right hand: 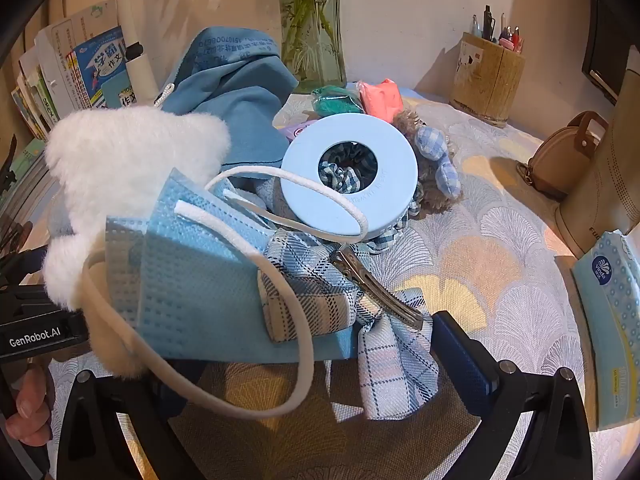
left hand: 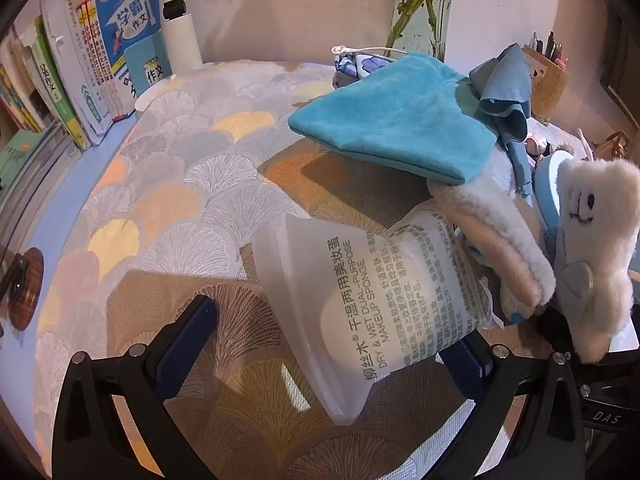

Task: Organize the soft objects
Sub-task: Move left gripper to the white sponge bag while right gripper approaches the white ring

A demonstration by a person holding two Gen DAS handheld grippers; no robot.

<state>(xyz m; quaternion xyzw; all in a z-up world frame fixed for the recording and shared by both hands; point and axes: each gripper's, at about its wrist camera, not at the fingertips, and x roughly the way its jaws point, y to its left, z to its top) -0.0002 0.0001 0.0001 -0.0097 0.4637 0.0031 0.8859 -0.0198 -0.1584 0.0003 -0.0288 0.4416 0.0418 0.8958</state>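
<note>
In the left wrist view a frosted makeup sponge packet [left hand: 372, 300] lies between the fingers of my left gripper [left hand: 332, 344], which is wide open; only the right finger touches it. Behind it lie a teal pouch [left hand: 392, 120], a cream fleece piece [left hand: 496, 236] and a white plush toy [left hand: 596, 240]. In the right wrist view my right gripper [right hand: 320, 364] is open around a blue face mask [right hand: 200, 280] and a plaid hair bow with a metal clip [right hand: 360, 300]. The white plush [right hand: 128, 160], a blue cloth [right hand: 240, 100] and a blue ring-shaped holder [right hand: 348, 172] sit behind.
Books [left hand: 100, 60] and a lamp post [left hand: 180, 20] stand at the left. A glass vase [right hand: 312, 20], wooden pen holder [right hand: 488, 76], tan pouch [right hand: 560, 160] and tissue pack [right hand: 612, 312] stand at the back and right. A patterned cloth [left hand: 180, 180] covers the table.
</note>
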